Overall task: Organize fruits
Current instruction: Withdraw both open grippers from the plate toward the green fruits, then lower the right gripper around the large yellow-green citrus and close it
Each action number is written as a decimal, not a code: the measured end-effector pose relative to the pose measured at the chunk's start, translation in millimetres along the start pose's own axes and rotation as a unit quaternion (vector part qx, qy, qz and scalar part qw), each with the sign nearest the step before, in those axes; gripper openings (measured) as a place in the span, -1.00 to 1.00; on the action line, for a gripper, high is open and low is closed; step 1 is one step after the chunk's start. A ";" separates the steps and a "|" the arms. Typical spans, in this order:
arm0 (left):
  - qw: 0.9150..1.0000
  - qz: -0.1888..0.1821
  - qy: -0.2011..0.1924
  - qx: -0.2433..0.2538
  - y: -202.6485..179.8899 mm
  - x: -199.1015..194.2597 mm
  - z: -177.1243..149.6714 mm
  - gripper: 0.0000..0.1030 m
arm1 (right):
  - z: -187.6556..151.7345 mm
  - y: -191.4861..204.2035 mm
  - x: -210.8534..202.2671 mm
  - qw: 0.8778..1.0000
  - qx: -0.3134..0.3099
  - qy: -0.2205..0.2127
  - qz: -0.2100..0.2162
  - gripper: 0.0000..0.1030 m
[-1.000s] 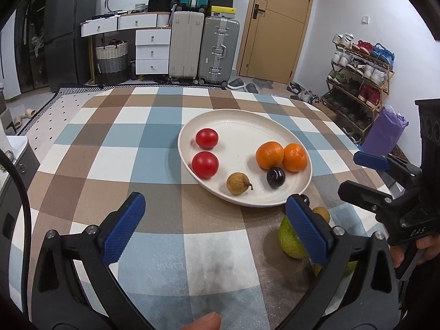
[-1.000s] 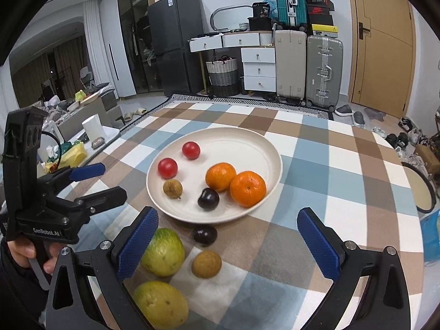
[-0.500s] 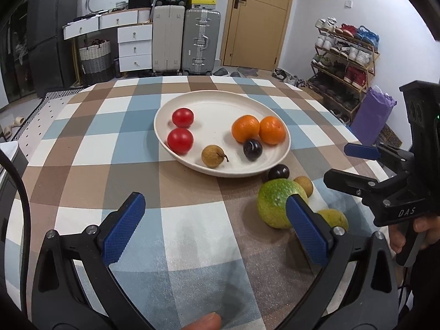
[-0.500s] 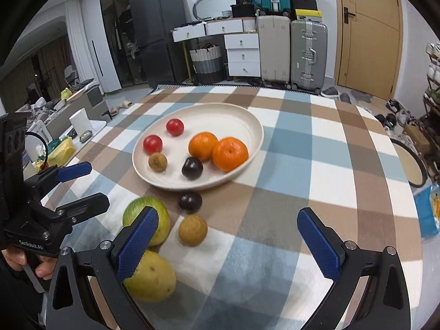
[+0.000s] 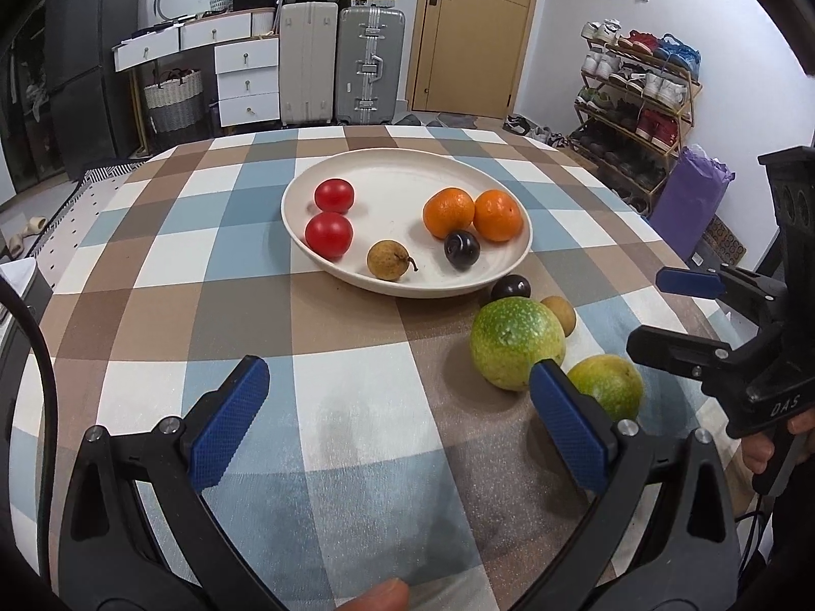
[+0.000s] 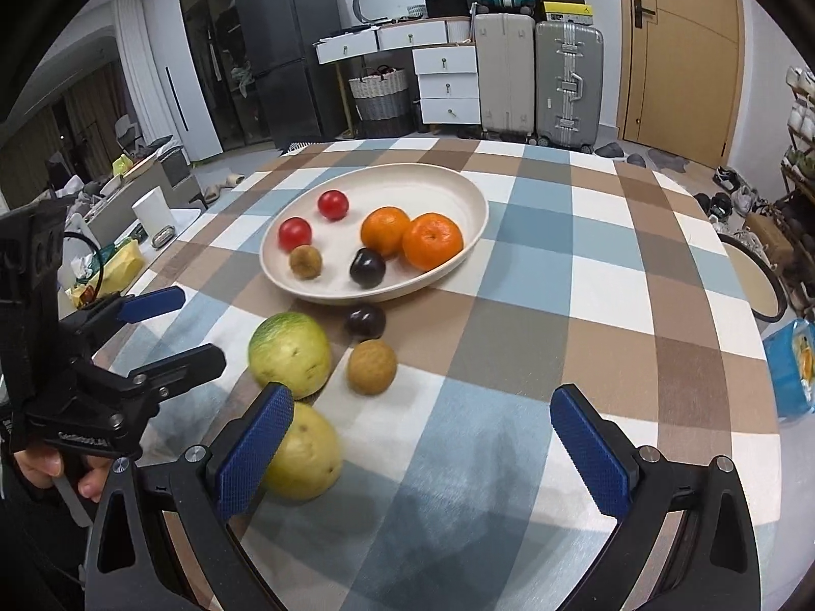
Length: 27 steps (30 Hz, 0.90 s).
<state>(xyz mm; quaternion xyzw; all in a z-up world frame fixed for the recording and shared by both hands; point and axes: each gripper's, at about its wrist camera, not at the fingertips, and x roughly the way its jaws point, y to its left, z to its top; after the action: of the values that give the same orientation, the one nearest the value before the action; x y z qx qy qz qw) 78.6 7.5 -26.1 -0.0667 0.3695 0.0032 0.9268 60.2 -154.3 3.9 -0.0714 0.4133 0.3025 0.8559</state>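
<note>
A white plate (image 5: 397,173) (image 6: 458,188) on the checked tablecloth holds two red tomatoes (image 5: 329,234), two oranges (image 5: 448,212), a dark plum (image 5: 462,249) and a small brown fruit (image 5: 387,259). On the cloth in front of the plate lie a dark plum (image 6: 364,321), a small brown fruit (image 6: 372,366), a round green fruit (image 6: 289,354) (image 5: 515,341) and a yellow-green fruit (image 6: 305,453) (image 5: 606,386). My left gripper (image 5: 397,427) is open and empty, left of the green fruit. My right gripper (image 6: 423,448) is open and empty; its left finger is beside the yellow-green fruit.
The table edge (image 6: 754,234) curves on the right. Suitcases (image 6: 568,81), white drawers (image 6: 448,86) and a door (image 6: 677,51) stand behind. A shoe rack (image 5: 636,102) and purple bag (image 5: 693,198) are off to the right. A blue bag (image 6: 792,366) lies beside the table.
Both grippers have pulled back from the plate, so the loose fruits on the cloth have come into fuller view. Both jaws stay open. No fruit has moved.
</note>
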 end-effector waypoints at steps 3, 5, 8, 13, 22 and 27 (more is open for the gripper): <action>1.000 0.001 0.001 -0.001 0.1 -3.9 -4.0 0.98 | -2.7 5.5 -1.1 1.000 -0.003 0.003 0.007 1.00; 1.000 0.003 0.002 -0.001 -0.2 -6.7 -6.4 0.98 | -4.6 9.9 -2.4 1.000 -0.005 0.002 0.012 1.00; 1.000 0.005 0.002 0.002 -1.1 -10.6 -9.6 0.98 | -6.6 13.4 -3.4 1.000 0.000 0.003 0.017 1.00; 1.000 0.012 0.006 0.000 0.2 -17.1 -15.2 0.98 | -11.7 22.3 -2.6 1.000 -0.005 0.012 0.026 1.00; 1.000 0.015 0.015 -0.006 3.9 -22.6 -28.0 0.98 | -16.0 31.6 4.8 0.999 -0.010 0.024 0.037 1.00; 1.000 0.012 0.010 -0.009 3.7 -23.8 -28.8 0.98 | -17.7 34.4 10.6 0.999 -0.010 0.036 0.038 1.00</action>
<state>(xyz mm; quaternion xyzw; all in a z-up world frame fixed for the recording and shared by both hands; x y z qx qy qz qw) 41.3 8.5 -30.9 -0.0708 0.3796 0.0167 0.9223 33.6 -128.3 -11.1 -0.0753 0.4430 0.3366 0.8275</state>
